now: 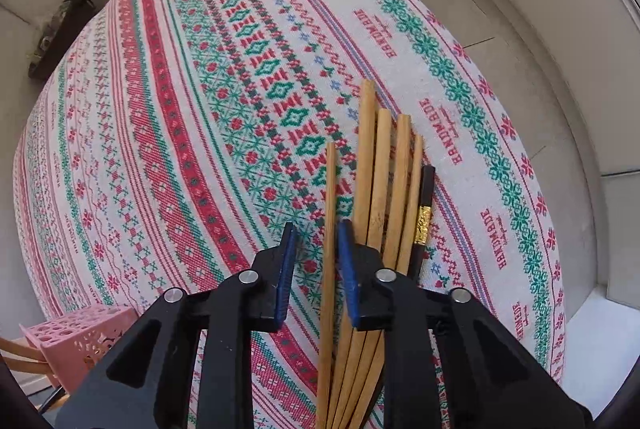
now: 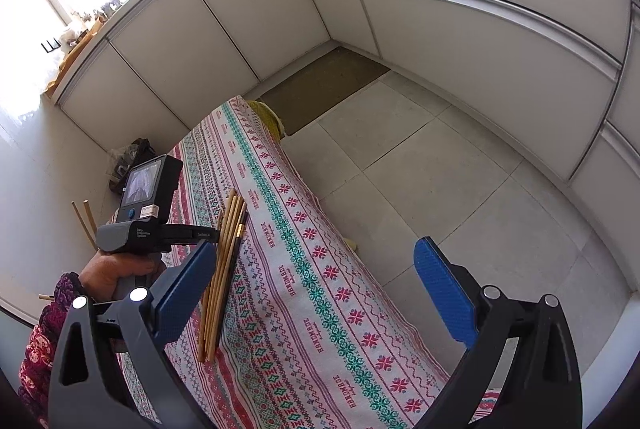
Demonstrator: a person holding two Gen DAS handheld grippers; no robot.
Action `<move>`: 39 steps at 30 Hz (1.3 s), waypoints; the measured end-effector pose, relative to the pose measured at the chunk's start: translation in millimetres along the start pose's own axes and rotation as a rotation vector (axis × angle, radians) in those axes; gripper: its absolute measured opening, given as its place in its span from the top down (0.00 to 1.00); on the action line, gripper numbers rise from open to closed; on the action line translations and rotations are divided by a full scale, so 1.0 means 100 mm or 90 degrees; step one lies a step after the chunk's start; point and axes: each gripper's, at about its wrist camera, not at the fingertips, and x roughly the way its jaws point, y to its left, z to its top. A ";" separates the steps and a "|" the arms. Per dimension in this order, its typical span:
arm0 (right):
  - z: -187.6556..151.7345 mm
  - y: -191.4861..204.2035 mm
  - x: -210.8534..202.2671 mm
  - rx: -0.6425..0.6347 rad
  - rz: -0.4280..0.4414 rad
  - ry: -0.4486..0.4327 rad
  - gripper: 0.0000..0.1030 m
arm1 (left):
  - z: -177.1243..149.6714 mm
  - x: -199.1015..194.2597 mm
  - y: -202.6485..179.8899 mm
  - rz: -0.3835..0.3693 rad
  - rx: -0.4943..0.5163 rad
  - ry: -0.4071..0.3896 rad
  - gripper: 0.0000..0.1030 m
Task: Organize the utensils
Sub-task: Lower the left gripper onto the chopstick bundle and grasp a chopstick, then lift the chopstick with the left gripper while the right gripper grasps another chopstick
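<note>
Several wooden chopsticks [image 1: 386,169] and one dark chopstick with a gold band [image 1: 424,213] lie side by side on the patterned tablecloth [image 1: 180,117]. My left gripper [image 1: 316,245] is open just above them, its jaws straddling the leftmost wooden chopstick [image 1: 330,197]. The chopsticks also show in the right wrist view [image 2: 224,261], with the left gripper's body [image 2: 152,229] over their far end. My right gripper [image 2: 316,285] is wide open and empty, raised above the table's near part.
A pink perforated utensil holder [image 1: 76,345] with wooden sticks stands at the lower left off the cloth. The table edge drops to a tiled floor [image 2: 440,157] on the right. White cabinets [image 2: 200,37] surround the room. A dark bag [image 2: 128,157] sits beyond the table.
</note>
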 end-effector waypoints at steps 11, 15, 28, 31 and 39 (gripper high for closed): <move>0.09 0.07 0.15 -0.046 -0.095 -0.040 0.07 | -0.65 -0.29 -0.03 -0.010 -0.096 -0.136 0.95; 0.15 0.22 0.55 -0.053 -0.056 0.044 0.08 | -1.29 -0.82 0.10 -0.072 -0.138 -0.220 0.96; 0.38 1.36 2.11 -0.035 0.114 0.269 0.61 | -2.88 -1.89 0.28 -0.169 -0.162 -0.410 0.96; 0.38 1.48 2.27 -0.068 0.077 0.241 0.61 | -2.93 -2.00 0.24 -0.180 -0.141 -0.421 0.96; 0.41 1.71 2.69 -0.166 -0.018 0.245 0.61 | -3.01 -2.02 0.38 -0.191 -0.141 -0.439 0.96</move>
